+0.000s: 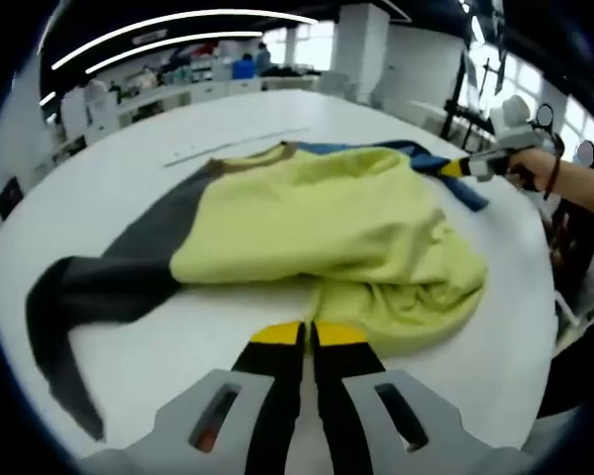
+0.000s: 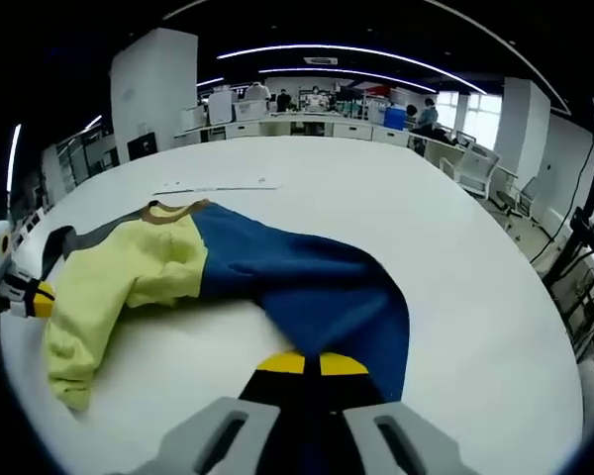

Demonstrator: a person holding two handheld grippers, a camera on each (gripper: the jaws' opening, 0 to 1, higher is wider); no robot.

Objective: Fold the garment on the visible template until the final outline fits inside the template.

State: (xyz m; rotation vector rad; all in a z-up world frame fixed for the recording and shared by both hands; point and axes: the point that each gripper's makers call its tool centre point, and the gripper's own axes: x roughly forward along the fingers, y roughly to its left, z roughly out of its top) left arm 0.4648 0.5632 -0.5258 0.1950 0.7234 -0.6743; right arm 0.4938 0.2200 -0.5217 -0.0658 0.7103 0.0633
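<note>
- Garment [image 1: 327,228] lies on the white table [image 1: 129,168], partly folded: yellow body bunched in the middle, dark grey sleeve [image 1: 109,287] trailing off one side, blue sleeve [image 2: 317,287] off the other.
- Left gripper [image 1: 307,334]: yellow-tipped jaws pressed together right at the yellow hem; cannot tell whether any cloth is caught between them.
- Right gripper [image 2: 312,364]: tips together at the blue sleeve edge, looks like it is pinching that edge, not certain. In the left gripper view it sits on the far blue end, held by a hand [image 1: 540,168].
- No clear template outline readable; faint strip [image 2: 218,188] on the table beyond the collar, too small to identify.
- Risk: a shallow pinch could slip mid-lift, so the sleeve would drop crooked.
- Risk: the yellow bunch is wrinkled; folding over it likely leaves a lumpy outline spilling past the template.
- Risk: the grey sleeve hangs far out and is easily forgotten, leaving the outline too wide.
- Risk: pulling both ends could drag the whole garment off position.
</note>
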